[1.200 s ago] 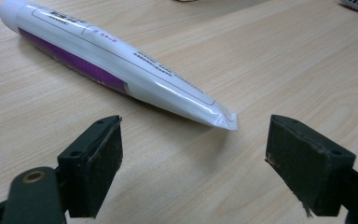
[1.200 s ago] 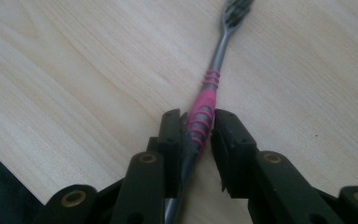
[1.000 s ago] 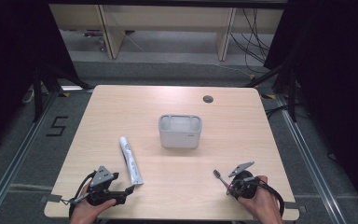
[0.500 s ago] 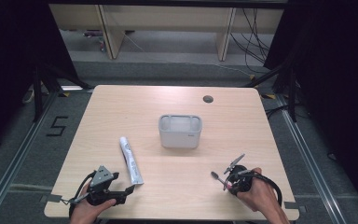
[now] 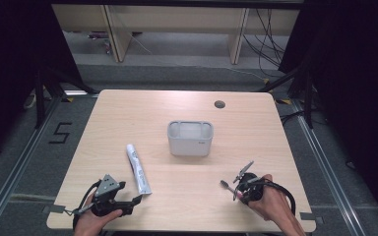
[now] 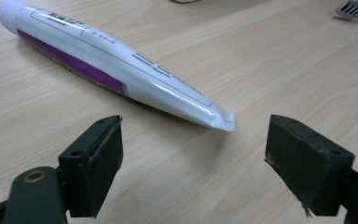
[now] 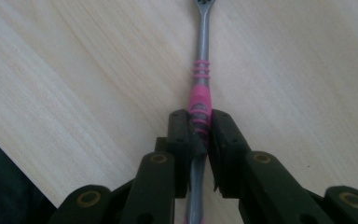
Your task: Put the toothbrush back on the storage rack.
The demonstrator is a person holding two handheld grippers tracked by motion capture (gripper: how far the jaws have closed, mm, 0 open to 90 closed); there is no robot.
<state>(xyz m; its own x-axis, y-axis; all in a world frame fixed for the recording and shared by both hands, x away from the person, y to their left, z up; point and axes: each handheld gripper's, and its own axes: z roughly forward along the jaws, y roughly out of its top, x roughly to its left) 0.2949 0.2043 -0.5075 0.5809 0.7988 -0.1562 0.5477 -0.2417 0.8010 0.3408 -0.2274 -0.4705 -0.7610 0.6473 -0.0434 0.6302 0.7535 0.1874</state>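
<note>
A white and purple toothpaste tube (image 5: 138,168) lies on the wooden table (image 5: 187,113), left of centre. My left gripper (image 5: 137,199) stands open at the front left, its black jaws either side of the tube's crimped end (image 6: 221,120) without touching it. A grey and pink toothbrush (image 7: 200,95) is clamped by its handle in my right gripper (image 5: 236,189) at the front right. The brush head (image 5: 223,184) points left, low over the table. Its bristles (image 6: 352,8) show at the far right of the left gripper view.
A grey rectangular holder (image 5: 190,138) with compartments stands at the table's centre. A round cable hole (image 5: 220,104) sits near the far edge. Shelving legs and cables lie on the floor beyond the table. Dark curtains flank both sides.
My right hand has turned and shifted slightly left with the toothbrush, so the brush points more to the left. The left gripper and the tube have stayed put.
</note>
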